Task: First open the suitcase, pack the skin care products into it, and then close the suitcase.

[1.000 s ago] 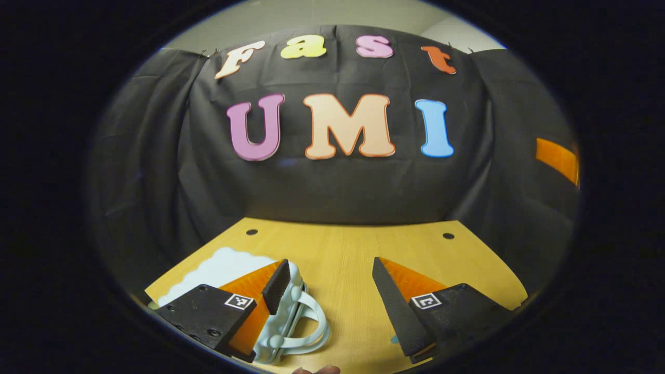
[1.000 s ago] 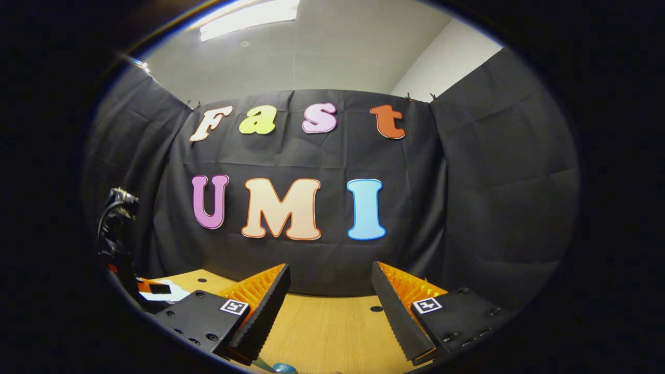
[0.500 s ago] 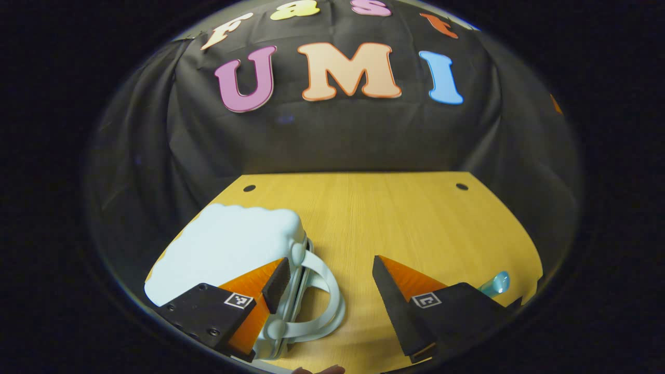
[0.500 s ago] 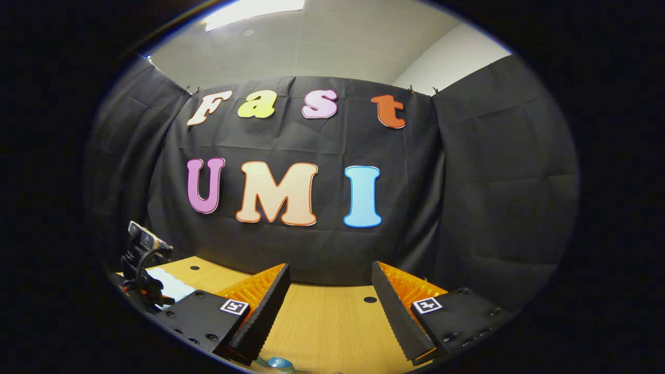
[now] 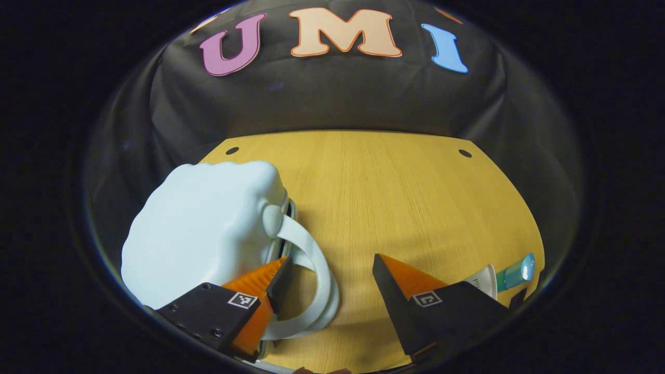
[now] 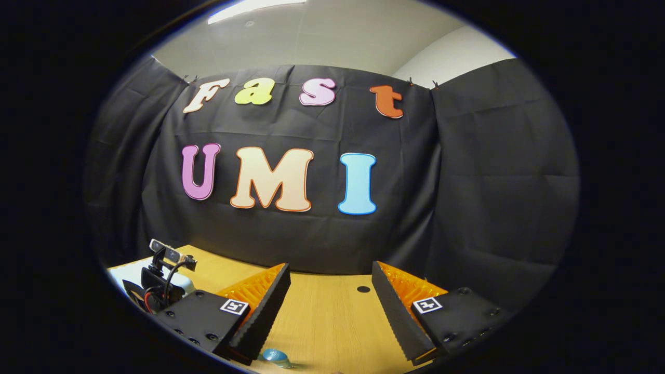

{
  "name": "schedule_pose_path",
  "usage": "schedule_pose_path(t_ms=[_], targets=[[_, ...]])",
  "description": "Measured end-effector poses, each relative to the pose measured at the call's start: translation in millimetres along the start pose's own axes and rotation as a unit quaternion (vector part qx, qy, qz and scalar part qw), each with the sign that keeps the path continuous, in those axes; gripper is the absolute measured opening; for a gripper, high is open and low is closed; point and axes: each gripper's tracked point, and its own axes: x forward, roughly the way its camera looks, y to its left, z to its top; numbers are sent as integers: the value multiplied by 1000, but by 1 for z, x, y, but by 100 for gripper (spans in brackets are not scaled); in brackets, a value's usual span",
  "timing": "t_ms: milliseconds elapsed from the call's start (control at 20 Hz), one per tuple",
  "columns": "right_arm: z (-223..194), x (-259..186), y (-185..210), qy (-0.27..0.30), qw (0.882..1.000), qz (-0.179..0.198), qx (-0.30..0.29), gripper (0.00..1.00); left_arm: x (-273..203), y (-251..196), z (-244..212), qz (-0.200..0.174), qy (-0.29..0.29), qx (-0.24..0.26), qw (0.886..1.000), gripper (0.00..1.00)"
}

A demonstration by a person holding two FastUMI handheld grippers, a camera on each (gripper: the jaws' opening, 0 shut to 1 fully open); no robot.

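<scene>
Smooth plastic suitcase (image 5: 202,223), wood-grain table (image 5: 395,197)

Lit from overhead by a ceiling light (image 6: 254,5) glaring at 11 o'clock. Strong fisheye bending toward edges. Soft shadows on the table (image 5: 395,197); glint on tube cap (image 5: 519,270) at 4 o'clock.

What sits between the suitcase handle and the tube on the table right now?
Bare tabletop separates the suitcase handle from the tube in the left gripper view.
</scene>
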Motion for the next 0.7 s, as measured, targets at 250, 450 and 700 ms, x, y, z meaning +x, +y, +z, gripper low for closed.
schedule_pose_path(t_ms=[250, 450, 700], targets=[[-7, -2, -4, 4, 1000, -6, -9, 98, 16, -6, -28, -17, 63, -13, 998, 87], [-10, -2, -7, 7, 1000, -8, -4, 98, 14, 4, -25, -5, 65, 0, 998, 43], [-10, 2, 1, 4, 1000, 9, 4, 98, 8, 3, -22, -26, 79, -21, 996, 11]])
